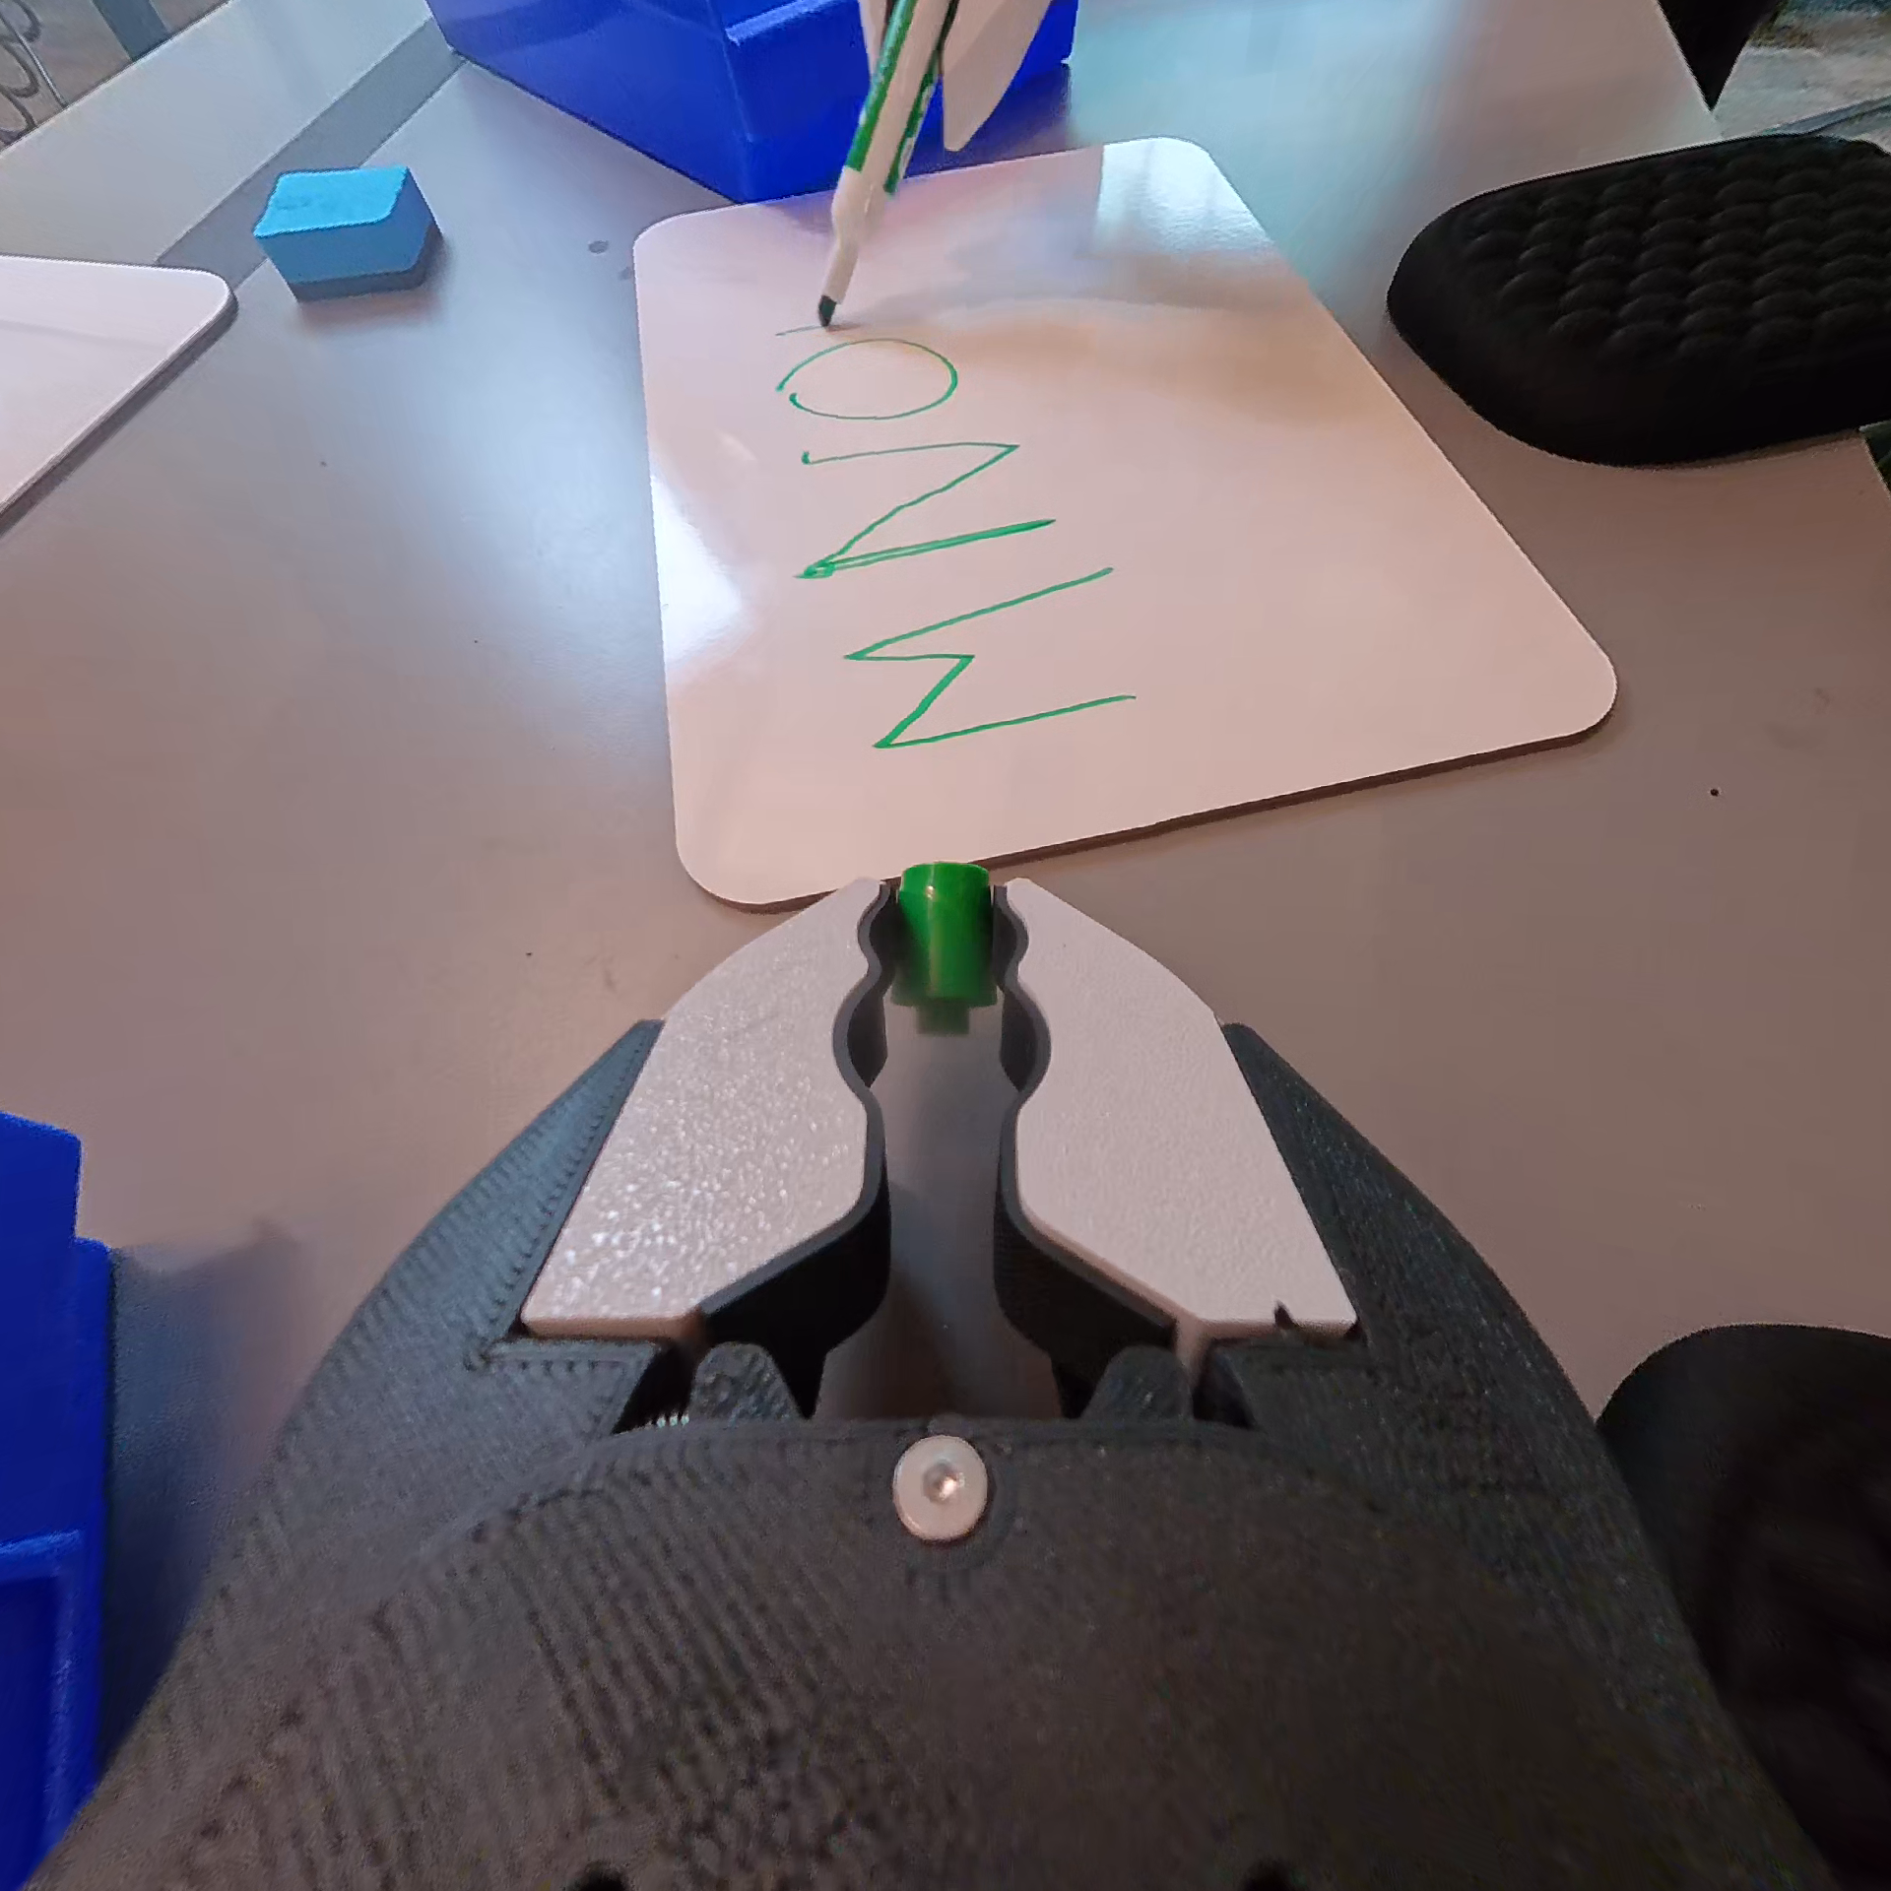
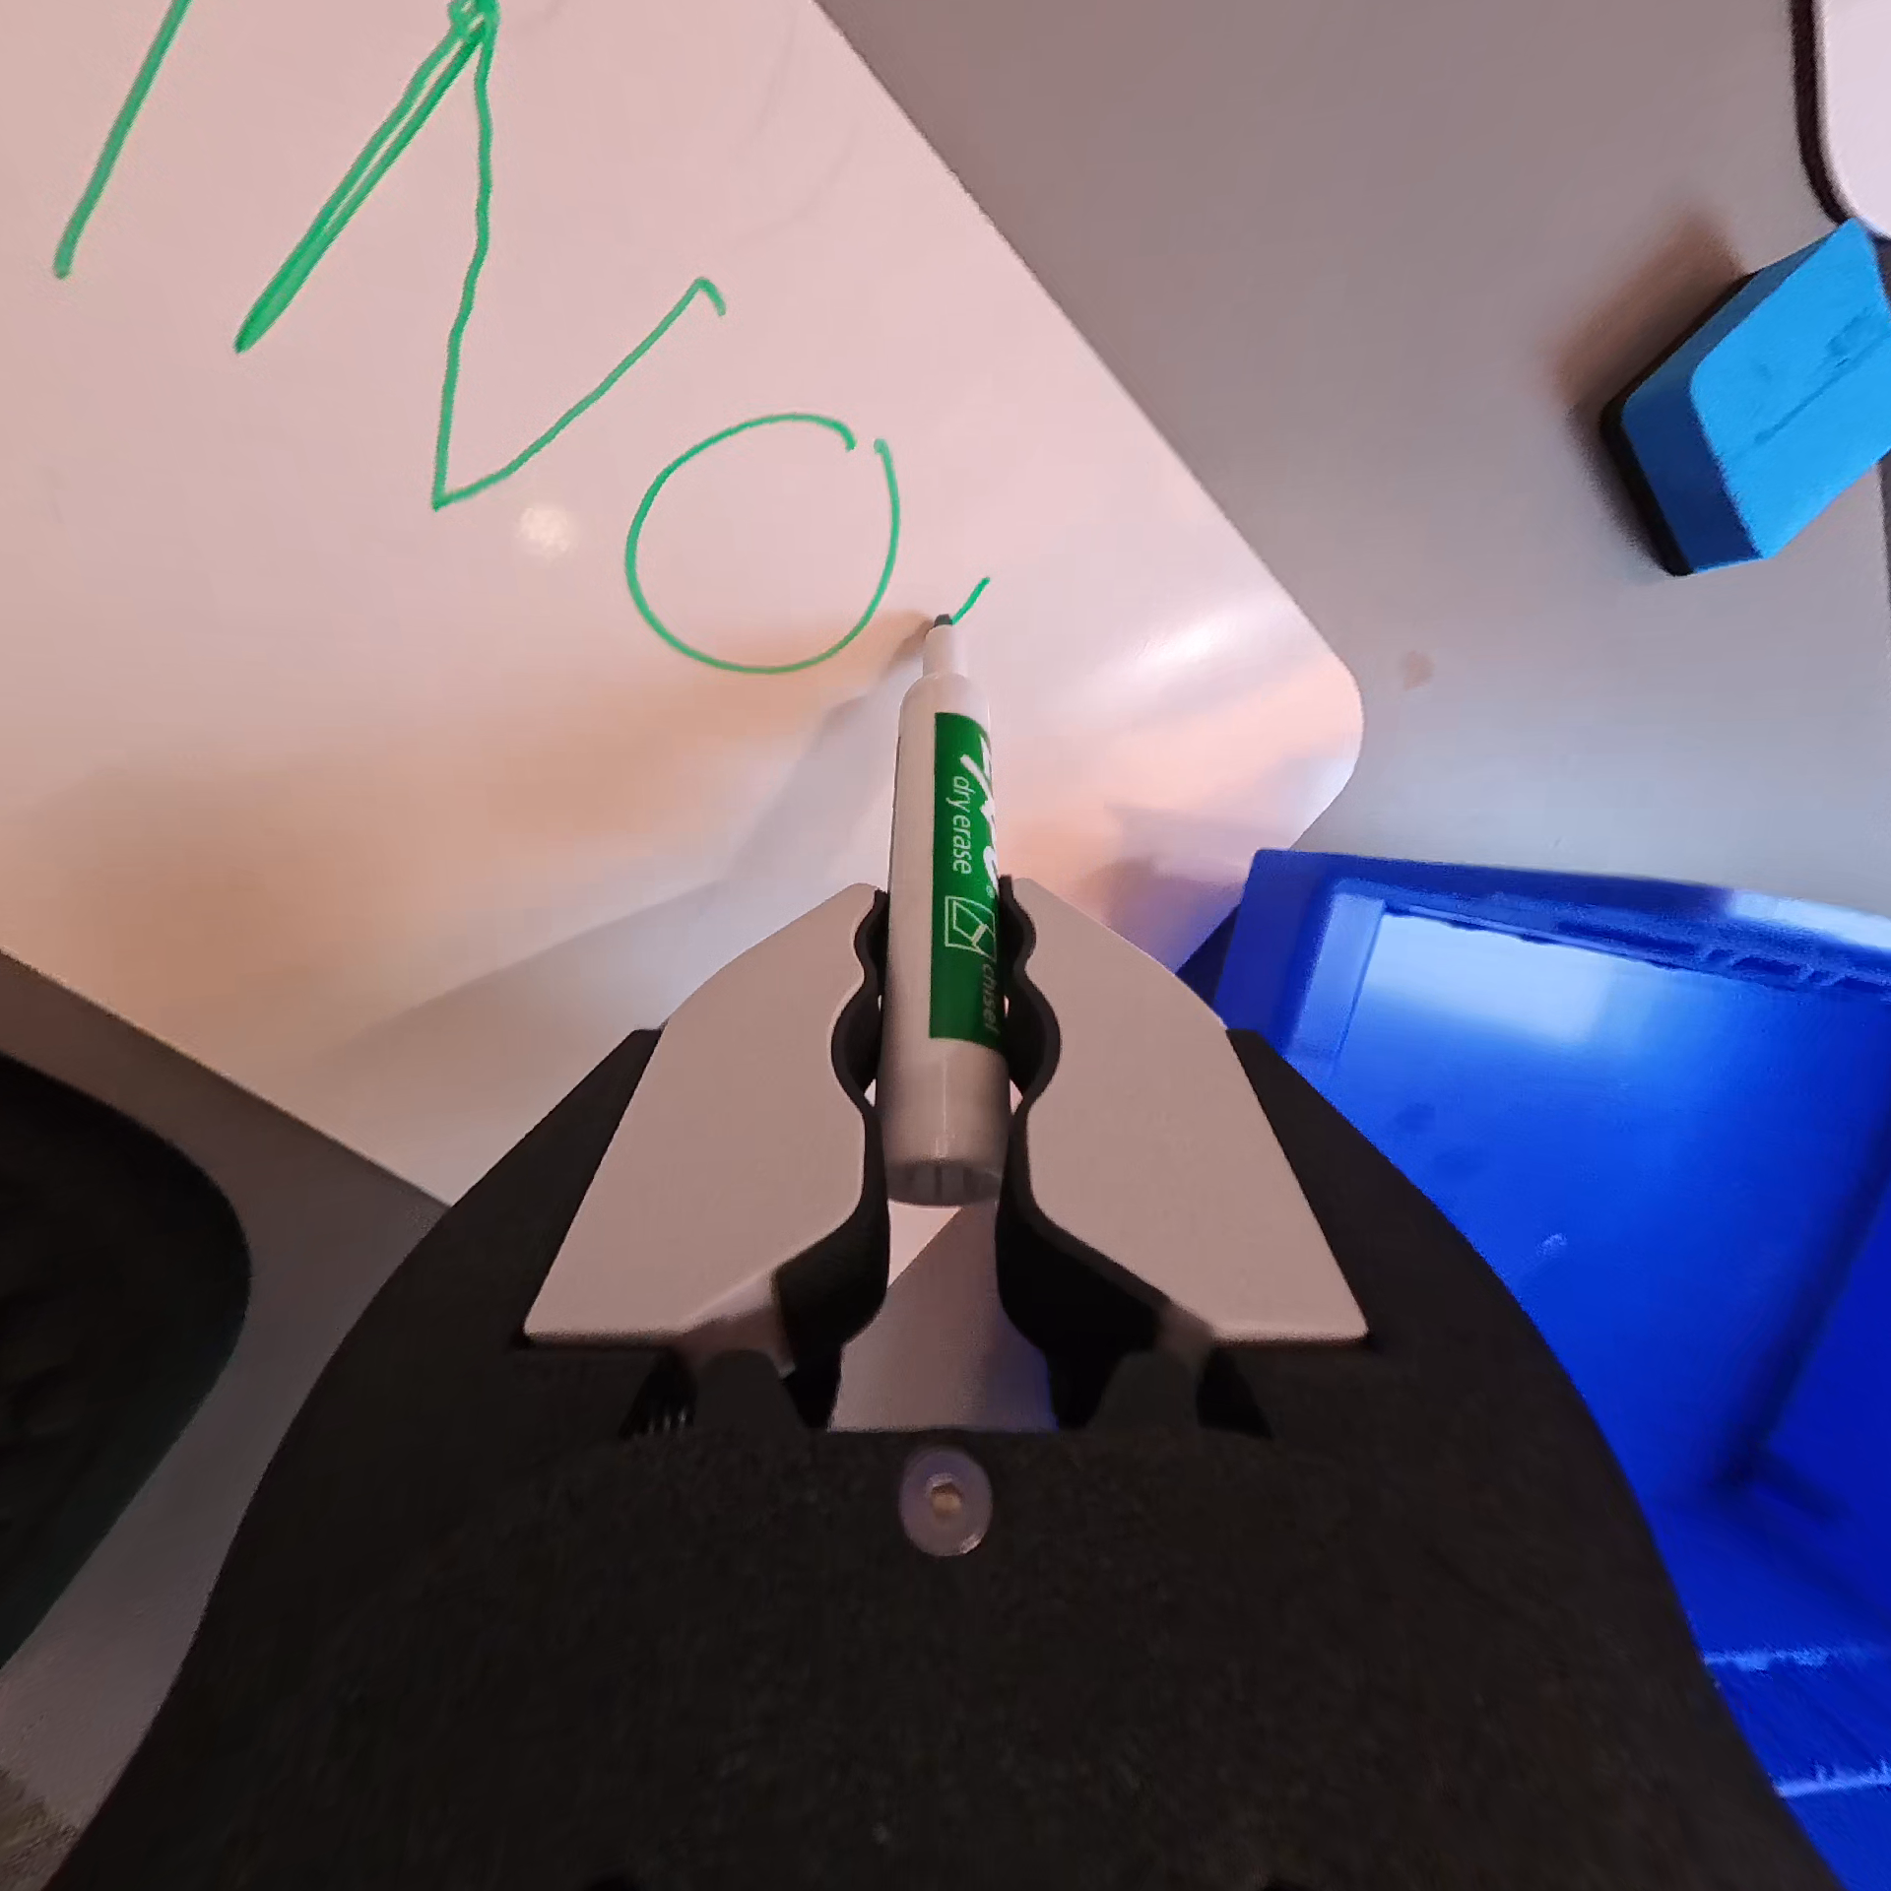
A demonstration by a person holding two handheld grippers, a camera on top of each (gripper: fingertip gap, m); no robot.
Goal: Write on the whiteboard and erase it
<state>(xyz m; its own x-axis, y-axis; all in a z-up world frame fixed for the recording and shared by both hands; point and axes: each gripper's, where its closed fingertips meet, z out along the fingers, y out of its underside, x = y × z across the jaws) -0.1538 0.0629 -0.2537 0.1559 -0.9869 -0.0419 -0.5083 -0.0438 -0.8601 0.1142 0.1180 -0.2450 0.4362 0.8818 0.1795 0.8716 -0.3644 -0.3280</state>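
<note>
Green strokes already cross the whiteboard (image 1: pixel 1177 512); the marker (image 2: pixel 936 921), pinched by the right gripper (image 2: pixel 941 921), has its tip touching the board at the newest stroke, so writing looks well underway. Erasing is untouched: the blue eraser (image 1: pixel 348 230) sits off the board at ten o'clock. The left gripper (image 1: pixel 943 947) pinches the green cap (image 1: pixel 943 941). The blue bin (image 2: pixel 1596 1126) shows nothing inside.
</note>
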